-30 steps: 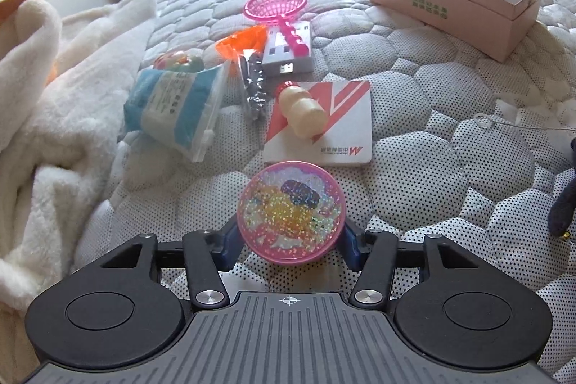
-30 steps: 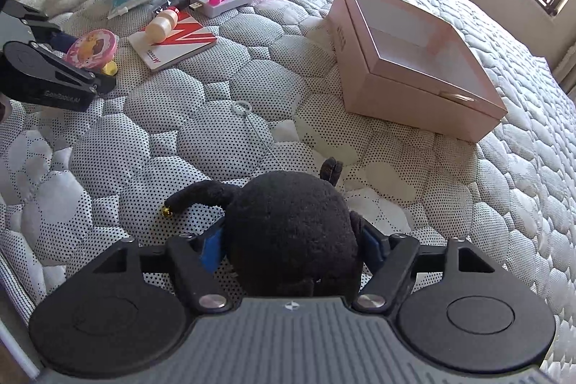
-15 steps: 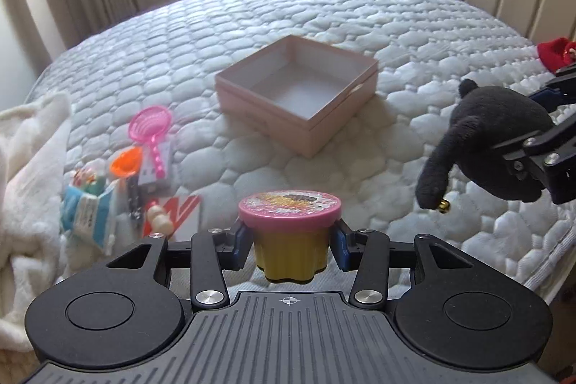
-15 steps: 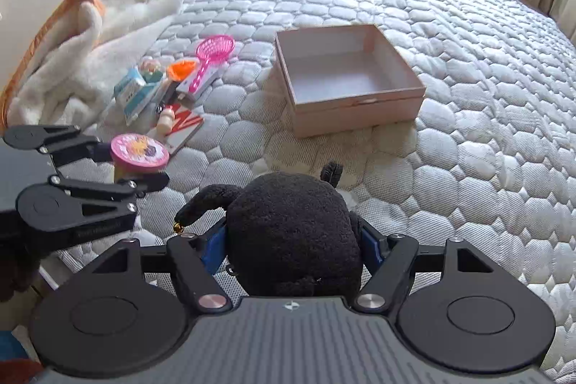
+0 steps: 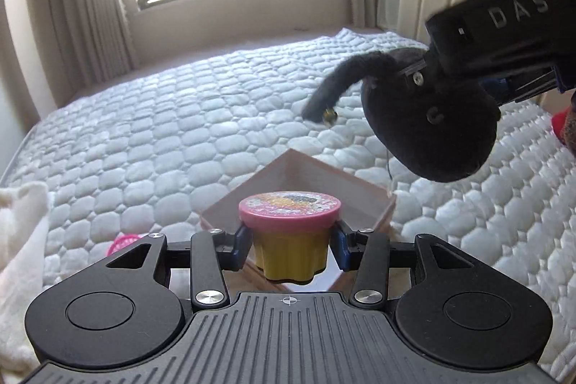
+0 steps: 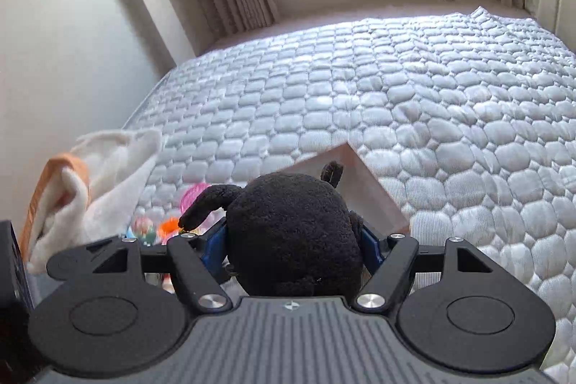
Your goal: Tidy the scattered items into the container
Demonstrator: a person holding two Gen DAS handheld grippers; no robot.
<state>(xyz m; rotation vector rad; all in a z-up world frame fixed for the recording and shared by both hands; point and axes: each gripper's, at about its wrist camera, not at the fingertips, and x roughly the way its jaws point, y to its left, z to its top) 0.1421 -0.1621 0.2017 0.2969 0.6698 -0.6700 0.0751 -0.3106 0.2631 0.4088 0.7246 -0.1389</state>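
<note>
Left gripper point(image 5: 289, 249) tilts downward over the bed, jaws opening; the yellow tub point(image 5: 289, 249) with pink glitter lid sits between the blue pads, and whether they touch its sides I can't quite tell. Tub upright, long axis vertical, lid toward 12 o'clock. Just beyond it, the pink box point(image 5: 387, 207) on the quilted mattress point(image 5: 180, 132), one corner pointing to 12 o'clock, open side up.

Right gripper point(image 6: 293, 249) is also pitched down, clamped on the black plush point(image 6: 293, 240); its jaws are easing apart slightly with the plush between the pads. One thin limb sticks out toward 9 o'clock, a small tuft at 12. In the left wrist view the plush point(image 5: 428, 121) hangs at 2 o'clock, above and right of the box, limb drooping to the left.

Far left at 9 o'clock: white blanket point(image 6: 108, 175); loose toys point(image 6: 169, 225) beside it, partly hidden by the gripper.

Versus a second ago: both grippers have risen off the mattress and swung toward the box; tub and plush were lying on the bed then, now carried in the air.
</note>
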